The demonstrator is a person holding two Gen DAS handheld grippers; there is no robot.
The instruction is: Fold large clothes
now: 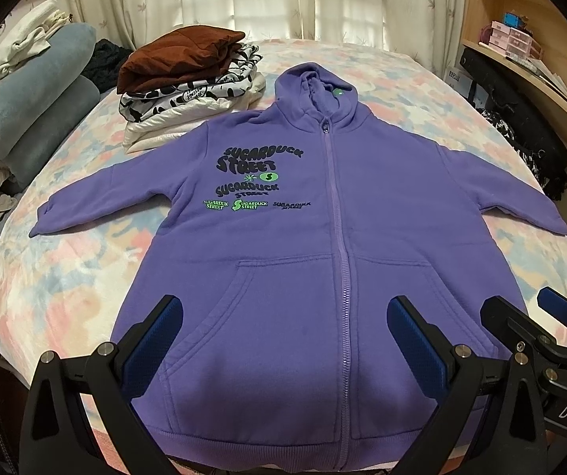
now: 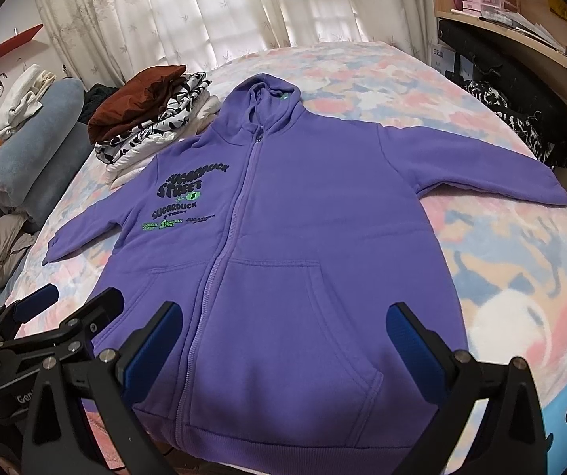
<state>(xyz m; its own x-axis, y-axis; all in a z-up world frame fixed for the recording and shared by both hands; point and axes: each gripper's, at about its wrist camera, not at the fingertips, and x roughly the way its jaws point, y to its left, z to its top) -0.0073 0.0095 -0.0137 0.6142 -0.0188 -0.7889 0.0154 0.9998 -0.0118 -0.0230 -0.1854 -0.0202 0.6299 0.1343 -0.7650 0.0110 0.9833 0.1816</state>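
A purple zip-up hoodie lies flat and face up on a bed with a pastel patterned cover, zipper closed, hood pointing away, both sleeves spread out to the sides. Its hem sits nearest the cameras. The left gripper and right gripper both hover over the lower front with their fingers spread wide and nothing held. The fleece looks thick, soft and floppy, likely fairly heavy for cloth, so it should drape and sag when lifted. Sensible holds would be a sleeve cuff or shoulder seam, pinching a full fold of fabric. A stack of folded clothes sits beyond the left sleeve
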